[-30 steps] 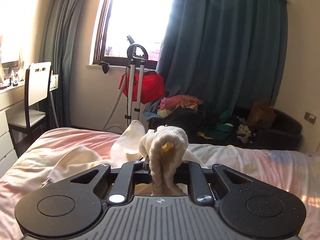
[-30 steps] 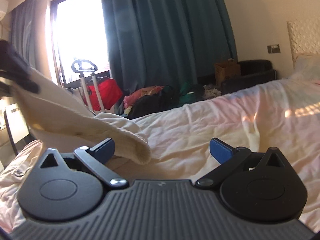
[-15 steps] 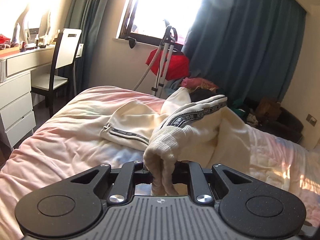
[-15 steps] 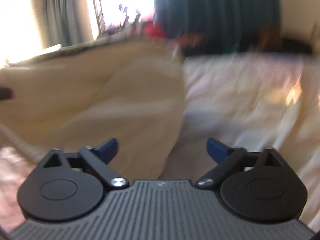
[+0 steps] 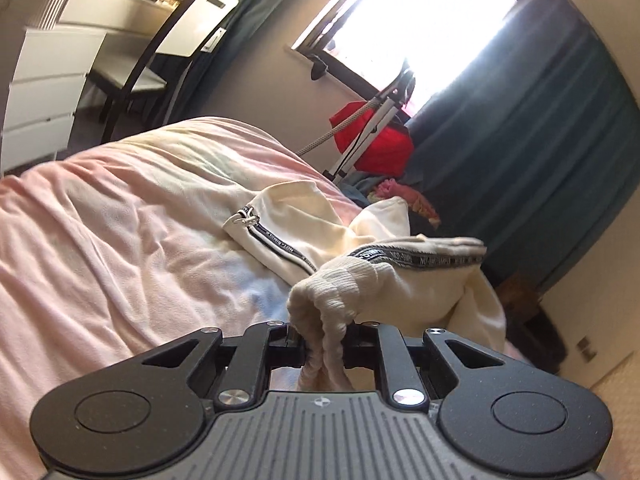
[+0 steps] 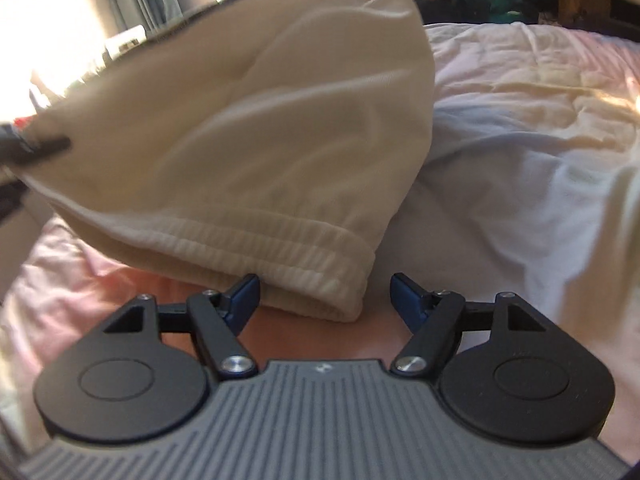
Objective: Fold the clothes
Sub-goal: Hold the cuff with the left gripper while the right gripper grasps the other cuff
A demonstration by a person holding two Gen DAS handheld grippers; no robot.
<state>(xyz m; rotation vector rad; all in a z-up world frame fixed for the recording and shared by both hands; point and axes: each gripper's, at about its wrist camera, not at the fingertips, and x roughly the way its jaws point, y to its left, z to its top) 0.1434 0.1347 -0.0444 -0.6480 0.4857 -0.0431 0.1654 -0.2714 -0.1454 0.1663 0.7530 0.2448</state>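
Drawers [image 5: 44, 92] stand at the far left of the left view, white, with a chair [image 5: 172, 40] beside them under a bright window [image 5: 420, 20] and teal curtain [image 5: 540, 140]. A red bag [image 5: 376, 144] hangs on a stand near the foot of the bed [image 5: 120, 240], whose pink cover is rumpled. On the bed lies the cream garment [image 5: 304, 224], trimmed with black lettered tape; part of it rests on the cover, part is lifted toward the camera. The left tongs [image 5: 322, 338] are pinched tight on its ribbed cuff [image 5: 332, 292], which bunches between the fingers and hangs below them.

In the right view the left tongs show as a dark blur at the left edge, gripping the cloth there. The garment [image 6: 248, 120] stretches from that point across to the middle, raised off the bed [image 6: 520, 140], its ribbed hem [image 6: 280, 256] drooping in front of the camera. The right tongs [image 6: 324, 300] stand wide apart, with nothing between the blue pads [image 6: 406, 298]; the hem lies just beyond the left pad, perhaps brushing it, though the blur makes that hard to judge. Farther right the sunlit cover is bare and creased.
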